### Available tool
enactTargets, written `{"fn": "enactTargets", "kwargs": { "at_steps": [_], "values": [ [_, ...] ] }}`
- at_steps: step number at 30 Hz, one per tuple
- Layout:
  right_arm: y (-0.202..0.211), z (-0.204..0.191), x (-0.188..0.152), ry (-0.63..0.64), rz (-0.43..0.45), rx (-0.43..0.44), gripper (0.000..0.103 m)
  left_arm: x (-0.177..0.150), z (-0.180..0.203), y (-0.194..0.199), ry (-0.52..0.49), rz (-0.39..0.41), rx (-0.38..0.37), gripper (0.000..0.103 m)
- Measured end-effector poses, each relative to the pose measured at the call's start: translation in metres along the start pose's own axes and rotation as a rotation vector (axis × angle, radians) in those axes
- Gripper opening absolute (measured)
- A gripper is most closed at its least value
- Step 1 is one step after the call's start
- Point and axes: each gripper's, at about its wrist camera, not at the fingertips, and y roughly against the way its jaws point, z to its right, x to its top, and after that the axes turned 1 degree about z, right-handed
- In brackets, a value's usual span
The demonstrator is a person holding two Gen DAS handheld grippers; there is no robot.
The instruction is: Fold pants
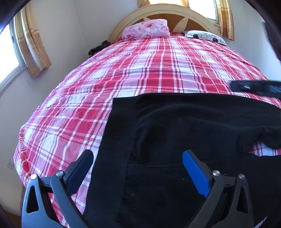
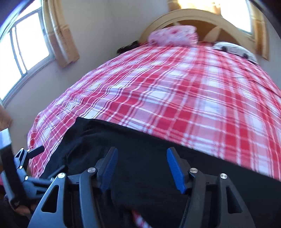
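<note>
Black pants point(image 1: 184, 131) lie spread on the near part of a bed with a red and white plaid cover point(image 1: 123, 73). In the left wrist view my left gripper point(image 1: 137, 154) is open, its fingers wide apart just above the pants' left edge, holding nothing. In the right wrist view the pants point(image 2: 140, 157) fill the lower frame. My right gripper point(image 2: 142, 152) is open above the dark cloth, with no cloth between its blue pads. The right gripper's side shows blurred at the right edge of the left wrist view point(image 1: 254, 86). The left gripper's body shows at lower left in the right wrist view point(image 2: 22, 168).
A pink floral pillow point(image 1: 147, 29) and a white patterned pillow point(image 1: 205, 36) lie by the curved headboard point(image 1: 175, 10). A dark object point(image 1: 98, 46) lies at the bed's far left edge. Walls with curtained windows point(image 2: 26, 43) stand to the left and behind.
</note>
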Motion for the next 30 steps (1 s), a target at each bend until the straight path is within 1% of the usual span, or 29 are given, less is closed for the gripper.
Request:
{"fn": "enactTargets", "kwargs": {
  "at_steps": [3, 5, 7, 9, 12, 13, 14, 16, 17, 18, 19, 20, 22, 25, 28, 30],
  "values": [
    [-0.049, -0.008, 0.024, 0.075, -0.076, 0.005, 0.060, 0.002, 0.000, -0.006, -0.023, -0.007, -0.018, 0.103],
    [-0.069, -0.010, 0.030, 0.114, -0.120, 0.019, 0.060, 0.005, -0.001, -0.010, -0.031, -0.006, -0.031, 0.103],
    [-0.088, -0.015, 0.033, 0.158, -0.160, 0.021, 0.060, 0.008, -0.003, -0.013, -0.035, -0.004, -0.044, 0.103],
    [-0.107, -0.019, 0.031, 0.224, -0.200, -0.001, 0.060, 0.012, -0.003, -0.016, -0.037, -0.005, -0.061, 0.103],
    [-0.122, -0.026, 0.024, 0.299, -0.247, -0.010, 0.060, 0.014, -0.004, -0.022, -0.030, -0.013, -0.081, 0.103],
    [-0.122, -0.028, 0.021, 0.324, -0.230, -0.002, 0.059, 0.014, -0.004, -0.024, -0.026, -0.018, -0.085, 0.103],
    [-0.121, -0.028, 0.020, 0.337, -0.211, 0.003, 0.056, 0.014, -0.005, -0.025, -0.019, -0.023, -0.091, 0.103],
    [-0.119, -0.025, 0.019, 0.313, -0.220, 0.071, 0.025, 0.013, -0.008, -0.024, -0.008, -0.032, -0.103, 0.103],
    [-0.117, -0.026, 0.018, 0.305, -0.223, 0.087, 0.018, 0.013, -0.011, -0.023, 0.001, -0.032, -0.110, 0.103],
    [-0.115, -0.027, 0.018, 0.312, -0.227, 0.090, 0.008, 0.012, -0.013, -0.021, 0.010, -0.030, -0.118, 0.103],
    [-0.112, -0.031, 0.016, 0.331, -0.229, 0.081, 0.005, 0.012, -0.014, -0.019, 0.016, -0.027, -0.123, 0.103],
    [-0.107, -0.034, 0.014, 0.350, -0.229, 0.072, 0.004, 0.012, -0.016, -0.017, 0.023, -0.025, -0.127, 0.103],
    [-0.096, -0.041, 0.011, 0.349, -0.212, 0.068, 0.004, 0.010, -0.019, -0.011, 0.025, -0.013, -0.127, 0.103],
    [-0.067, -0.052, 0.013, 0.314, -0.136, 0.091, 0.004, 0.006, -0.026, -0.001, 0.029, 0.007, -0.127, 0.103],
    [-0.031, -0.065, 0.008, 0.317, -0.066, 0.100, 0.004, 0.003, -0.030, 0.006, 0.047, 0.008, -0.134, 0.103],
    [-0.013, -0.075, 0.002, 0.326, -0.041, 0.099, 0.004, -0.002, -0.032, 0.011, 0.050, 0.011, -0.134, 0.103]
  ]
}}
